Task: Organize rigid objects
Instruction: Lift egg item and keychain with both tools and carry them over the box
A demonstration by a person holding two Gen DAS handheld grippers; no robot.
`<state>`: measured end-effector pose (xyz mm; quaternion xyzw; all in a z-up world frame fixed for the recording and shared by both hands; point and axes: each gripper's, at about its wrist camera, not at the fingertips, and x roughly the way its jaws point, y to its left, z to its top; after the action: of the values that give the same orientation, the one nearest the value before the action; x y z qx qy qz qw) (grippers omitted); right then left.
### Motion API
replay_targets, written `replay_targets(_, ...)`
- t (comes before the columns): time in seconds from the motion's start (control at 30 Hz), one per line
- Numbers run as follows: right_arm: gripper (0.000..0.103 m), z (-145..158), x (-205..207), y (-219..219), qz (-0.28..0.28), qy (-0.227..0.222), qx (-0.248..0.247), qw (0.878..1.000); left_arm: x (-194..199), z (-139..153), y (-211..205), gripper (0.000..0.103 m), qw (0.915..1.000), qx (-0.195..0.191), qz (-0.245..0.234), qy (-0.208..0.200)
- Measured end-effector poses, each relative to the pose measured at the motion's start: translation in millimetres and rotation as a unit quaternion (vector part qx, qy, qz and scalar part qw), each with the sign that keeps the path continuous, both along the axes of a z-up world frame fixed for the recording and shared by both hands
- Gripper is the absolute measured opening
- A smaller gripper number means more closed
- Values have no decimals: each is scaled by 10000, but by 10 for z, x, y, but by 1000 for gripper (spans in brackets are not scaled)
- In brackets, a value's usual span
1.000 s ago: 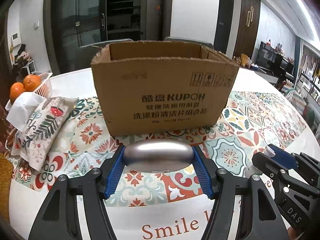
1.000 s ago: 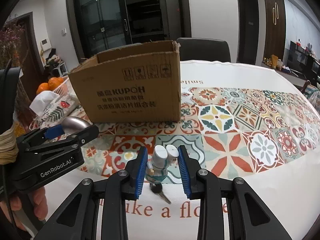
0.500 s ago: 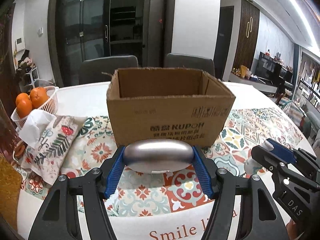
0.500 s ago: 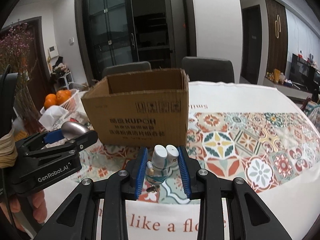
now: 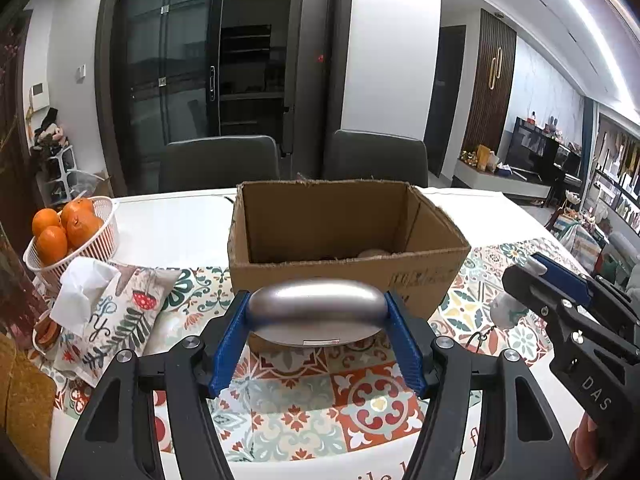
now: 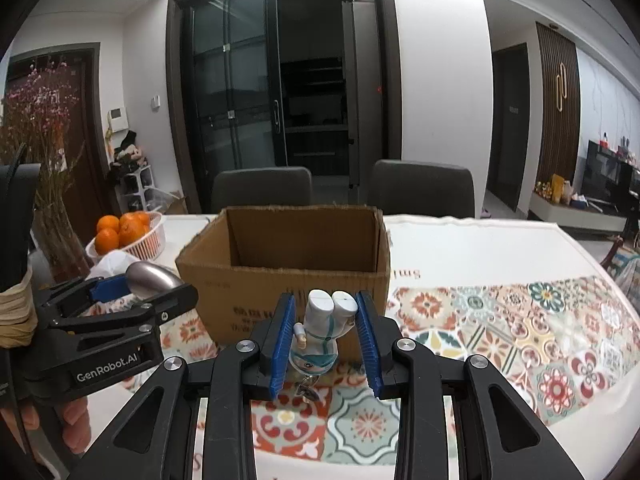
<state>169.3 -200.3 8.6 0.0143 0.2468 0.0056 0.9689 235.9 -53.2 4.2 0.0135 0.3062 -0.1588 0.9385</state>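
Observation:
My left gripper (image 5: 316, 312) is shut on a smooth silver oval case (image 5: 316, 306), held in the air just in front of an open cardboard box (image 5: 344, 276). A pale rounded thing lies on the box floor at its right. My right gripper (image 6: 326, 314) is shut on a small white and teal figurine keychain (image 6: 320, 336), upside down, its metal ring dangling below. It hangs in front of the same cardboard box (image 6: 288, 292). Each gripper shows in the other's view: the right gripper (image 5: 532, 276) at the right edge, the left gripper (image 6: 132, 284) at the left.
A white basket of oranges (image 5: 68, 228) and a patterned fabric tissue pouch (image 5: 108, 312) lie left of the box. The round table (image 6: 480, 248) carries a tiled-pattern cloth. Two grey chairs (image 5: 376, 156) stand behind it. Dried flowers (image 6: 40, 128) rise at the far left.
Both grippers have risen with their objects still held. The box's open top and inside have come into view, and the keychain ring has lifted off the table.

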Motion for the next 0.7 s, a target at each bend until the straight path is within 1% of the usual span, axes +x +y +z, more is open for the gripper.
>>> replay_targets(0.37, 32, 322, 188, 86, 92, -379, -77, 9992, 200, 261, 34, 65, 9999, -26, -86, -54)
replay_targets(0.7, 32, 550, 360, 111, 155, -654, -139, 9976, 386, 496, -4, 65, 9996, 121, -201, -131)
